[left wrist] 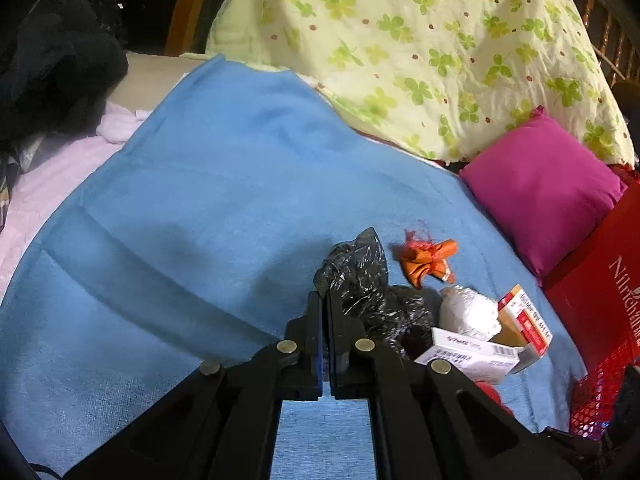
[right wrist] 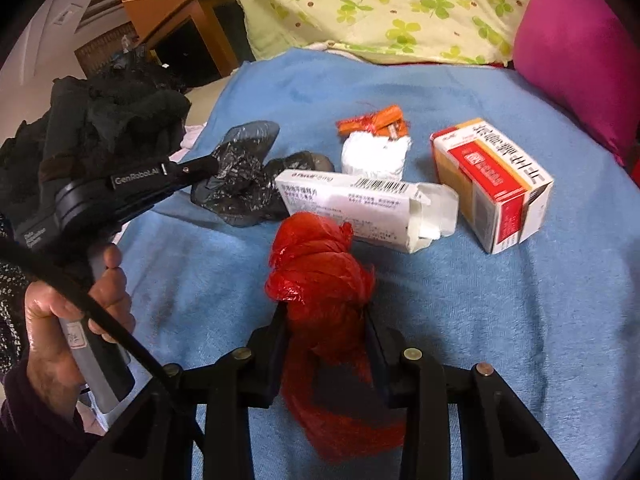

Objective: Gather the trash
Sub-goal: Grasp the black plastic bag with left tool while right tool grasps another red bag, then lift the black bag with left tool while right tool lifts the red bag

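On blue towel (right wrist: 460, 340): red plastic bag (right wrist: 320, 264) squeezed in right claw (right wrist: 326, 312). Left claw (left wrist: 325, 300) clenched on black bag (left wrist: 360, 276) edge. White box (right wrist: 360, 200), red-yellow box (right wrist: 496, 184), white wad (right wrist: 376, 156), orange wrapper (right wrist: 372, 122) near. Pink pillow (right wrist: 576, 52) behind.

Surface: a blue towel (left wrist: 208, 184) spread flat, creased in soft folds, over a pale pink cloth (left wrist: 52, 176) that shows at its left edge.
Bedding: a pale green quilt (left wrist: 420, 48) printed with clover leaves, heaped behind the towel.
Cushion: a magenta pillow (left wrist: 540, 192) just beside the quilt, at the towel's right.
Furniture: an orange-brown wooden frame (right wrist: 160, 8) at the back left; turned wooden rails (left wrist: 612, 36) at the far right.
Wall: pale, seen at upper left in the right wrist view (right wrist: 44, 36).
Light: dim and warm, with dark corners.
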A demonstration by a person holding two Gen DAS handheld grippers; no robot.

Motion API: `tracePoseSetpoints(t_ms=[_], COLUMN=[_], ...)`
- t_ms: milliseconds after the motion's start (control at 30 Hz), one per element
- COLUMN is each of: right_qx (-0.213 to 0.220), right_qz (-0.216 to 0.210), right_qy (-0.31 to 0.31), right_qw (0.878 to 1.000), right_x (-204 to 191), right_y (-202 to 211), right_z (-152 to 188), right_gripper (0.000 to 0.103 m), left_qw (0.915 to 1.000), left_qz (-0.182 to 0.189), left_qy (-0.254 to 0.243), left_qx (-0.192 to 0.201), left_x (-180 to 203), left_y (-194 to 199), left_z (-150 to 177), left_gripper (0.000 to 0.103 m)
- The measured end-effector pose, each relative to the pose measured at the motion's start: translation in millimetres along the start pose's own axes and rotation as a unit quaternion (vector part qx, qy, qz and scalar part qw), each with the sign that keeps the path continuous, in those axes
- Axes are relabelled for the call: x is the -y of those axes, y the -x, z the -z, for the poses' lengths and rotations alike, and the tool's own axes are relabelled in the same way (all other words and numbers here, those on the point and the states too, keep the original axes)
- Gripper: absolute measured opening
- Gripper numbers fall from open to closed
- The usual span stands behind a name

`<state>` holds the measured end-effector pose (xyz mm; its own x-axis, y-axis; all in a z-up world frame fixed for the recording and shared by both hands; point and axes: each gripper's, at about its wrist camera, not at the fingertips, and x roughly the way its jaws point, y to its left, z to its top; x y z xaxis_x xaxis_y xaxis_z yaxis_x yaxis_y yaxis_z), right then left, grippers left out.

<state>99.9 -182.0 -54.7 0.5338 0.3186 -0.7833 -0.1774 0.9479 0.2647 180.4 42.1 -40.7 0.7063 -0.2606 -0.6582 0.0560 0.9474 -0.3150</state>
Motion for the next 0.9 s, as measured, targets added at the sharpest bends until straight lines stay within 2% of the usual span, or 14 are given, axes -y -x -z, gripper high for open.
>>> tracePoseSetpoints(t_ms=[33, 67, 100, 133, 200, 233, 400, 533, 567, 633, 767, 800, 833, 900], right_qx=[-0.004, -0.007, -0.008, -0.004, 0.003, 0.009, 0.022, 0.019, 0.017, 0.014, 0.021, 0.023, 0.025, 0.027], right_qz=[0.002, 0.003, 0.005, 0.004, 0.003, 0.006, 0.006, -0.007, -0.007, -0.004, -0.002, -0.001, -0.002, -0.004], right_qy=[-0.001, -0.001, -0.003, -0.004, -0.004, -0.004, -0.022, -0.032, -0.029, -0.014, -0.001, 0.0, 0.0, -0.001], right_qw=[1.0, 1.0, 1.0, 1.0, 1.0, 1.0, 1.0, 0.999, 0.999, 1.0, 1.0, 1.0, 1.0, 1.0], right_x=[-0.5, -1.4, -1.6, -1.0, -0.8, -0.1, 9.6, 12.5, 11.4, 6.2, 0.6, -0.3, -0.7, -0.4], right_y=[-0.7, -1.5, -1.9, -1.6, -0.8, -0.3, -4.9, -11.7, -13.0, -15.5, -13.1, -12.2, -10.8, -8.1], right_z=[-0.8, -1.4, -1.8, -2.0, -2.7, -3.1, -7.4, -7.7, -7.6, -7.2, -5.5, -4.9, -5.0, -4.6], right_gripper=[0.042, 0.055, 0.061, 0.064, 0.064, 0.064, 0.064, 0.061, 0.052, 0.045, 0.042, 0.042, 0.042, 0.042], left_qw=[1.0, 1.0, 0.9999, 0.9998, 0.9996, 0.9994, 0.9987, 0.9986, 0.9985, 0.998, 0.9956, 0.9955, 0.9953, 0.995], left_qz=[0.001, 0.005, 0.008, 0.004, -0.012, -0.014, -0.005, 0.009, 0.011, 0.009, -0.004, -0.003, -0.005, -0.019], left_qy=[-0.004, -0.008, -0.013, -0.018, -0.026, -0.028, -0.045, -0.043, -0.047, -0.058, -0.091, -0.093, -0.095, -0.096], left_qx=[0.001, 0.002, 0.002, 0.002, 0.007, 0.011, -0.023, -0.028, -0.027, -0.024, -0.022, -0.021, -0.019, -0.019], left_x=[1.2, 3.2, 5.6, 7.5, 11.3, 12.7, 18.5, 16.5, 17.2, 22.0, 35.2, 36.2, 37.3, 37.2], left_y=[-0.6, -1.1, -1.8, -2.8, -5.9, -8.5, -27.3, -29.5, -28.5, -26.9, -23.1, -22.0, -20.2, -17.7], left_z=[0.5, 0.5, 1.2, 2.4, 4.6, 6.0, 12.6, 13.9, 14.0, 16.5, 20.4, 20.0, 19.6, 18.5], left_gripper=[0.003, 0.004, 0.012, 0.034, 0.059, 0.059, 0.059, 0.044, 0.043, 0.037, 0.031, 0.025, 0.013, 0.01])
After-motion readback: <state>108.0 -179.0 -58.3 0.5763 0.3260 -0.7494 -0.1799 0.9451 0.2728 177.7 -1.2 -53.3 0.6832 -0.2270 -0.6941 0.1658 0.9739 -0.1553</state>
